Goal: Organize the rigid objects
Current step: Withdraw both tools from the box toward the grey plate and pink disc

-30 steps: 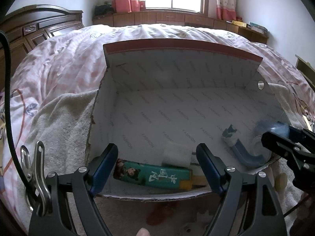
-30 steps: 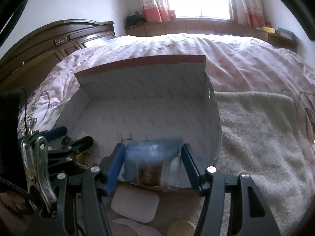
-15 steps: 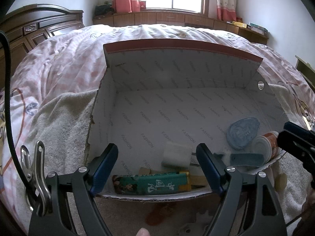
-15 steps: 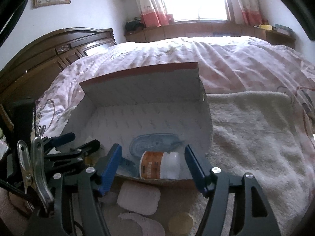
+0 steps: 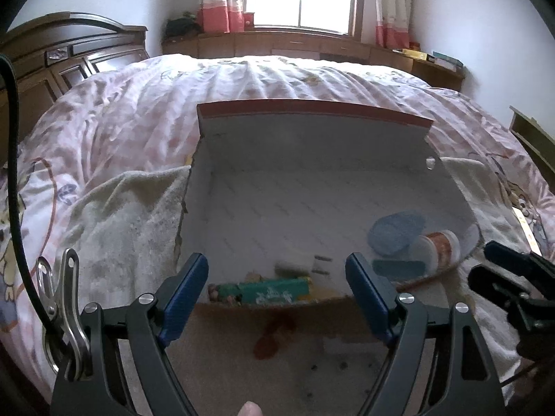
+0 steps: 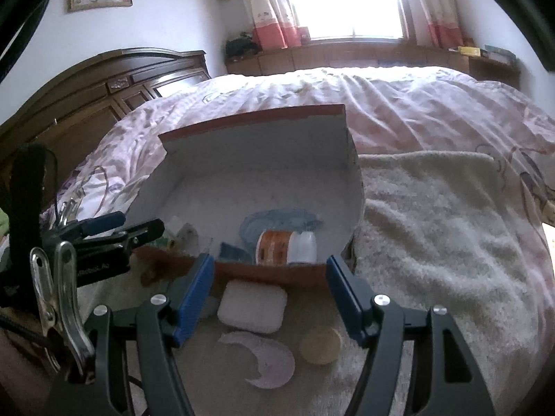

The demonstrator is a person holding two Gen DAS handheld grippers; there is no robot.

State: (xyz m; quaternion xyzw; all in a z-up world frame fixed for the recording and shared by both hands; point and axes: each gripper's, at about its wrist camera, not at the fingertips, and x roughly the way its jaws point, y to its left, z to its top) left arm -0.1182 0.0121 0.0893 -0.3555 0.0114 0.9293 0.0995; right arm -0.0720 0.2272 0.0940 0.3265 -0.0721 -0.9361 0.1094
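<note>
An open cardboard box (image 5: 312, 107) with a white lining and a red rim sits on the bed. Inside it lie a green printed pack (image 5: 258, 289), a white plug (image 5: 298, 266), a blue oval lid (image 5: 395, 234), a teal bar (image 5: 399, 268) and an orange-labelled bottle (image 5: 438, 248) on its side. My left gripper (image 5: 276, 263) hovers open before the box's near wall, holding nothing. My right gripper (image 6: 270, 261) is open too, outside the box (image 6: 256, 118), behind the bottle (image 6: 286, 248). Below it on the towel lie a white block (image 6: 252, 306), a pale moon shape (image 6: 263, 357) and a round yellow disc (image 6: 321, 345).
A cream towel (image 6: 433, 215) lies under the box on a pink bedspread (image 5: 242, 79). There is a reddish stain (image 5: 270, 343) on the towel before the box. A dark wooden headboard (image 6: 104, 86) stands at the left. Each gripper shows at the edge of the other's view.
The right gripper let go of the bottle and blue lid inside the box, then drew back out of it. The left gripper has also pulled back and risen slightly.
</note>
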